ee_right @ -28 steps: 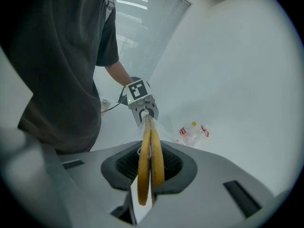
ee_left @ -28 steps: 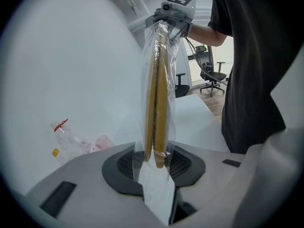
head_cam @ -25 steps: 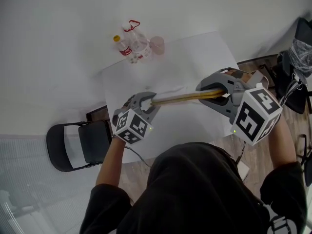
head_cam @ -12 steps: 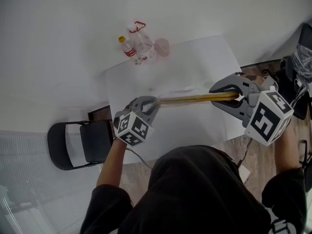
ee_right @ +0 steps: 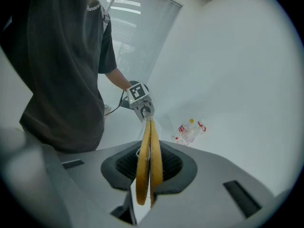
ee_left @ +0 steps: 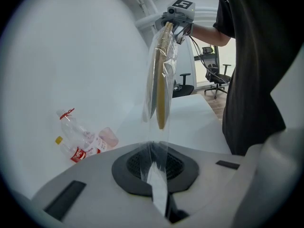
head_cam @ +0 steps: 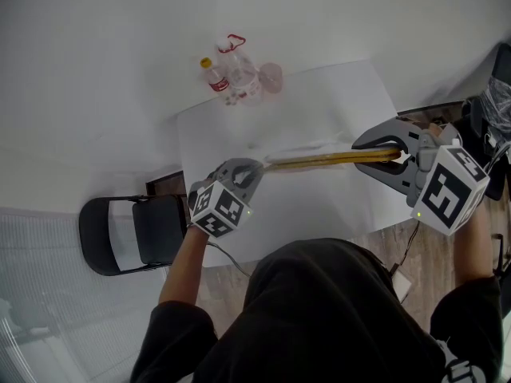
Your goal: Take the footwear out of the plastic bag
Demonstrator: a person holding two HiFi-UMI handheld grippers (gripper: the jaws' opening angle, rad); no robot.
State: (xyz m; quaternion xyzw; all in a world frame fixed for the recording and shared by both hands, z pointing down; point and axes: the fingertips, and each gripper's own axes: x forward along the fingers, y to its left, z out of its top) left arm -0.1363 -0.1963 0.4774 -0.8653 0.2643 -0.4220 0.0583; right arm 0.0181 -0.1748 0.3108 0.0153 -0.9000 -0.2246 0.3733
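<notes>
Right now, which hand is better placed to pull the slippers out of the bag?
Right. The right gripper is clamped on the slippers, so it can probably draw them out. The left gripper pinches only the thin, empty end of the bag, which is good for holding it back.

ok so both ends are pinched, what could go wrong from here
The left gripper pinches only a thin strip of the clear plastic bag; a hard pull could tear it or let it slip out.
The right gripper seems to clamp the yellow footwear with bag film around it, so pulling apart may only stretch the bag.
If the bag lets go suddenly, a hand might swing into the bottles.
</notes>
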